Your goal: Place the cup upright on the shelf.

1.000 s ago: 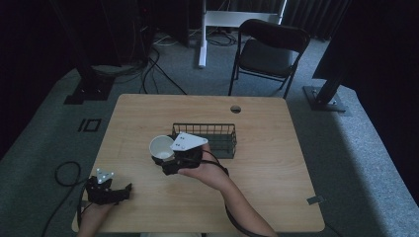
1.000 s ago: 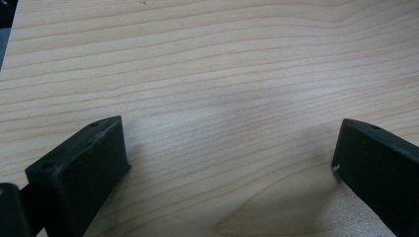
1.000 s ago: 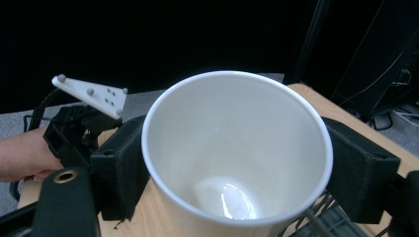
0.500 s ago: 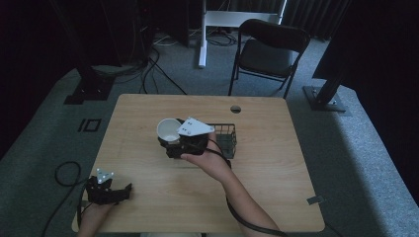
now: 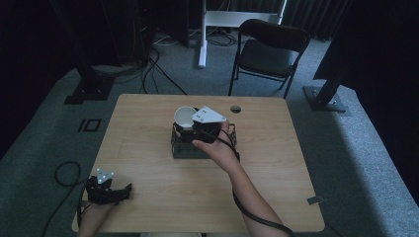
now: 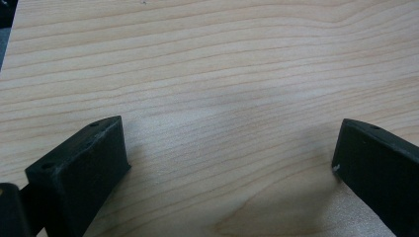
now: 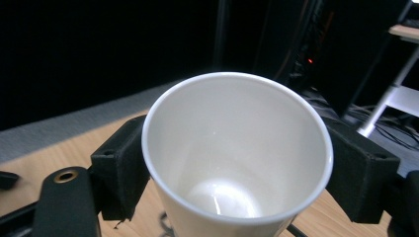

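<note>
Right tongs (image 5: 190, 127) pinch a white paper cup (image 5: 184, 116) by its sides, cup upright and empty, held above the left end of the black wire basket (image 5: 178, 148) at mid-counter (image 5: 276, 163). Left tongs (image 5: 126, 190) spread wide, resting near the counter's front-left corner.

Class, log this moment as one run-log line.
right gripper: shut on white paper cup, above wire basket | left gripper: open, idle on table

Wire basket (image 5: 185, 147) on wooden table (image 5: 276, 163)
</note>
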The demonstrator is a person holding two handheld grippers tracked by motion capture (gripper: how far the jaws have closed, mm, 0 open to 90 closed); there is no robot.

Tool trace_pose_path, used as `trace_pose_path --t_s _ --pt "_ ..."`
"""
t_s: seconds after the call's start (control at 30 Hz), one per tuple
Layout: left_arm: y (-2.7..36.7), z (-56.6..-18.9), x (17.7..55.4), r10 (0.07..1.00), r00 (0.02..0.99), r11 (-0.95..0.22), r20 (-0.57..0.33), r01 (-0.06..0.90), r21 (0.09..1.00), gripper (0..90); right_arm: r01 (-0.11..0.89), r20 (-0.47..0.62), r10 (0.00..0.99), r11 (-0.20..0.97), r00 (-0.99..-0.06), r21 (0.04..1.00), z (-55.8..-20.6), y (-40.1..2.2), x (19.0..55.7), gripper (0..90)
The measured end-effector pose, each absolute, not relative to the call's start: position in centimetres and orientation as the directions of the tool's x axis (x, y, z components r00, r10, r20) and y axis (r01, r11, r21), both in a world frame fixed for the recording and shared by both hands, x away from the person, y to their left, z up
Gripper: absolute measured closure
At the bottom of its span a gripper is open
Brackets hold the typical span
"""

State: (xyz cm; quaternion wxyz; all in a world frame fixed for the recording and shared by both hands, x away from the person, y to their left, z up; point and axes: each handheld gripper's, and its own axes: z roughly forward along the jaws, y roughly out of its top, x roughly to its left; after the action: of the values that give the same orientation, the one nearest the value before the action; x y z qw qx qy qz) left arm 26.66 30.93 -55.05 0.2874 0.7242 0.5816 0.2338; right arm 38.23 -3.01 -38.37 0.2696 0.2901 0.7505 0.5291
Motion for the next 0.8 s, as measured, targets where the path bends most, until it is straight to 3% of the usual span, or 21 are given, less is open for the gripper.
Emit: trace_pose_path --t_s 0.43,0.8 --pt "30.9 -55.0 26.7 0.977 0.215 -0.159 0.005 0.708 0.688 0.7 0.279 -0.036 0.775 0.271 -0.632 0.921 -42.2 -3.9 41.0 20.0" --pt "30.9 -55.0 26.7 0.977 0.215 -0.159 0.005 0.708 0.688 0.7 0.329 -0.026 0.790 0.284 -0.612 0.901 -44.2 -3.8 42.0 20.0"
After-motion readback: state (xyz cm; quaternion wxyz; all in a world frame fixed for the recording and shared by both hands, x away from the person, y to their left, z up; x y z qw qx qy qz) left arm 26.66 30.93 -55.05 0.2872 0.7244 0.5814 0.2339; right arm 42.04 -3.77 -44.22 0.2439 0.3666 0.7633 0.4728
